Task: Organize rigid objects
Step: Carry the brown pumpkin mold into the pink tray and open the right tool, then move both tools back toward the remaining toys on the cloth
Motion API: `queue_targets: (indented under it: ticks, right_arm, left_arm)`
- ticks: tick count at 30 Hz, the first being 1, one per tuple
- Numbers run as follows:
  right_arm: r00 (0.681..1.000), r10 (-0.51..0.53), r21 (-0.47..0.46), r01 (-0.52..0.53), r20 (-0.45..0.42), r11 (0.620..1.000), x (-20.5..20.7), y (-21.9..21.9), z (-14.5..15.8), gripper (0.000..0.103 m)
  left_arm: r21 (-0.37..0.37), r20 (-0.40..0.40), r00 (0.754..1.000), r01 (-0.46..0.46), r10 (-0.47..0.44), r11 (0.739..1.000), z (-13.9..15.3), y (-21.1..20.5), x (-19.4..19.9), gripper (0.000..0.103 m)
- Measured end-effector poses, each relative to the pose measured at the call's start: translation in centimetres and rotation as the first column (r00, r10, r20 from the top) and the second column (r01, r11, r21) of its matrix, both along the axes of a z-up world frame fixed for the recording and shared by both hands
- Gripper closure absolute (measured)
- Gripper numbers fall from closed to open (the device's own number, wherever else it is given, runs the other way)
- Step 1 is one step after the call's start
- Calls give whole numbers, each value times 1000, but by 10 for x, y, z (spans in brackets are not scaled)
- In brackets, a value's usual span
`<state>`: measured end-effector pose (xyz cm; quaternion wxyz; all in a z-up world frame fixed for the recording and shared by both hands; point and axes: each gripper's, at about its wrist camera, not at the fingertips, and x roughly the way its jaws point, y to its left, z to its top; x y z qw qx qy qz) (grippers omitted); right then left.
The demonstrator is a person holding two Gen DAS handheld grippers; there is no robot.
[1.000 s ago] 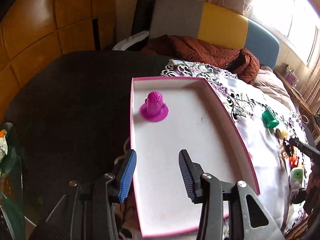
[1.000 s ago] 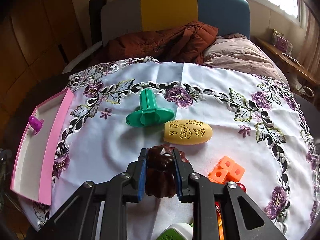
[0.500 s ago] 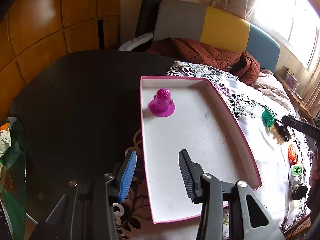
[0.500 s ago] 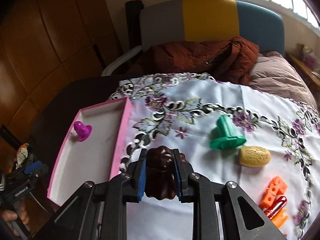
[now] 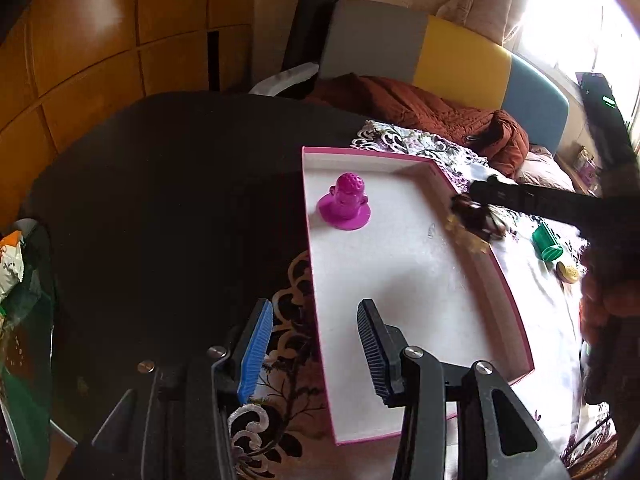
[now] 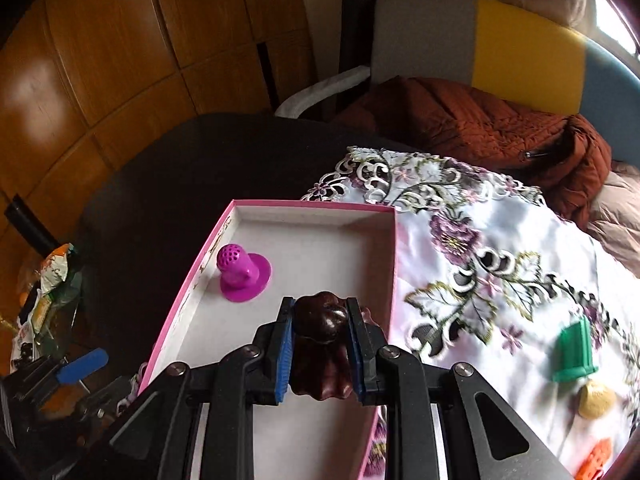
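A dark brown fluted mould (image 6: 320,340) is clamped in my right gripper (image 6: 320,312), which hangs over the near right part of the pink-rimmed white tray (image 6: 312,205). A magenta knobbed piece (image 6: 242,274) stands inside the tray at its left. In the left wrist view the right gripper (image 5: 472,214) sits with the mould above the tray's right wall. My left gripper (image 5: 314,348) is open, its jaws either side of the left wall of the tray (image 5: 400,272), pads apart from it. On the cloth lie a green piece (image 6: 574,350), a yellow oval (image 6: 596,400) and orange blocks (image 6: 598,460).
The tray rests half on a white embroidered cloth (image 6: 460,248) and half on the dark round table (image 5: 160,200). A rust-brown jacket (image 6: 480,128) lies on the seat behind. Snack bags (image 6: 52,280) sit at the far left. A person's sleeve (image 5: 608,288) fills the right edge.
My right gripper has swung left with the brown mould, from over the cloth near the green piece to over the tray. The left gripper has drifted a little and stays open.
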<state>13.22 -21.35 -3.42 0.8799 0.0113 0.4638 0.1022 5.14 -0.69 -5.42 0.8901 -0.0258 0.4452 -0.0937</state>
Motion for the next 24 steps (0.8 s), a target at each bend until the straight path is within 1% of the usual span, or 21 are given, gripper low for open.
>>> queue_targets:
  ticks: [3, 6, 7, 9, 11, 12, 13, 17, 18, 20, 22, 24]
  right_arm:
    - [999, 5, -46, -7, -35, 999, 21, 10, -13, 79]
    - [997, -6, -55, 1, -81, 998, 37, 14, -30, 78]
    - [998, -14, -66, 10, -60, 998, 40, 14, -31, 72]
    - [997, -28, -59, 24, -73, 998, 44, 13, -33, 68]
    - [998, -31, -45, 28, -61, 999, 43, 10, -30, 56]
    - [998, -29, -33, 28, -53, 999, 40, 8, -27, 44]
    - [998, -30, -22, 29, -46, 999, 37, 6, -25, 36]
    - [999, -41, 2, 41, -15, 999, 19, -3, -14, 31]
    - [999, -49, 8, 49, -8, 999, 14, -6, -10, 27]
    - [998, -65, 30, 65, 9, 997, 1, -13, -4, 23]
    - [996, -82, 43, 81, 29, 996, -13, -20, 1, 15]
    - [994, -100, 46, 98, 52, 994, -28, -27, 7, 13]
  left_arm:
    - [-5, -4, 1000, -16, 16, 1000, -2, 6, 1, 59]
    - [-9, -15, 999, -28, 28, 1000, -5, 10, 4, 59]
    - [-10, -18, 999, -31, 31, 999, -6, 11, 4, 59]
    - [-11, -21, 999, -32, 31, 999, -7, 12, 5, 59]
    - [-13, -22, 999, -32, 32, 999, -7, 13, 5, 59]
    - [-16, -19, 999, -32, 32, 999, -7, 13, 5, 59]
    - [-17, -16, 999, -33, 32, 999, -7, 14, 5, 59]
    - [-19, -14, 999, -30, 29, 999, -4, 13, 4, 59]
    - [-18, -11, 1000, -29, 28, 999, -4, 12, 4, 59]
    - [-19, -9, 1000, -27, 27, 999, -2, 10, 4, 59]
    - [-19, -2, 1000, -23, 22, 1000, 1, 9, 2, 59]
    - [-18, 4, 1000, -14, 15, 1000, 3, 6, 0, 59]
